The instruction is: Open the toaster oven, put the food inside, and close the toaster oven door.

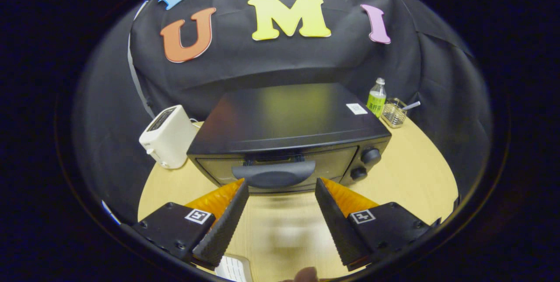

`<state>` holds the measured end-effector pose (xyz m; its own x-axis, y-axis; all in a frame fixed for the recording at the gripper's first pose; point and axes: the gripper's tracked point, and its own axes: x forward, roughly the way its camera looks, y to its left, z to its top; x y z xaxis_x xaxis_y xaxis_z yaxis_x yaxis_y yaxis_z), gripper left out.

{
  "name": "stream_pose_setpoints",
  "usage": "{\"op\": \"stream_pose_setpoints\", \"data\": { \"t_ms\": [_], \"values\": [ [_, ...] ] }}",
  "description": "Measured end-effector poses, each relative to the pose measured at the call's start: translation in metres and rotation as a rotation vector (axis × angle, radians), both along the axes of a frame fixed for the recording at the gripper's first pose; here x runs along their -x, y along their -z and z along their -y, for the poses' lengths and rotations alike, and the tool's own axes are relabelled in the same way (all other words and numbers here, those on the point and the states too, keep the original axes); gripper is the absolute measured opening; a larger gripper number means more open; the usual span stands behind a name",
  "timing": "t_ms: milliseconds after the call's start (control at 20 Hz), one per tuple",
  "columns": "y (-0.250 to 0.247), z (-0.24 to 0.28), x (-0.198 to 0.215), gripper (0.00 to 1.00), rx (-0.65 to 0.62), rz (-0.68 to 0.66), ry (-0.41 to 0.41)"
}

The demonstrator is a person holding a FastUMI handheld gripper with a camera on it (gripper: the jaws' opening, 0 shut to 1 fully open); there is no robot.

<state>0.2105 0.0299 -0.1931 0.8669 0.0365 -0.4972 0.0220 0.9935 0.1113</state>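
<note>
Toaster oven point(288, 142), black and boxy, sits mid-table point(411, 172) with its glass door shut, a broad curved handle point(273, 173) along the door's top and two knobs point(370, 156) on the right. Just before it, the gripper point(282, 194) hangs wide apart, its fingers flanking the handle, gripping nothing.

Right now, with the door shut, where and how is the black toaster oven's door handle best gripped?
Grip the wide curved dark handle at the top of the black toaster oven's glass door, likely from the front and slightly above. It juts out as a horizontal bar, so one finger should go over it and one under. The open gripper sits just before it, fingers flanking it.
</note>
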Motion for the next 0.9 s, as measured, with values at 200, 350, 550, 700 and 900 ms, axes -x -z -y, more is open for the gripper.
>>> {"op": "stream_pose_setpoints", "data": {
  "t_ms": [200,350,550,700,900],
  "values": [
    [-0.046,0.001,0.021,1.0,0.001,0.074,-0.006],
    [-0.084,0.003,0.046,1.0,0.007,0.148,-0.01],
    [-0.13,0.004,0.096,1.0,0.015,0.25,-0.025],
    [-0.155,0.006,0.133,1.0,0.021,0.316,-0.026],
    [-0.172,0.007,0.181,1.0,0.005,0.37,-0.026]
  ]
}}
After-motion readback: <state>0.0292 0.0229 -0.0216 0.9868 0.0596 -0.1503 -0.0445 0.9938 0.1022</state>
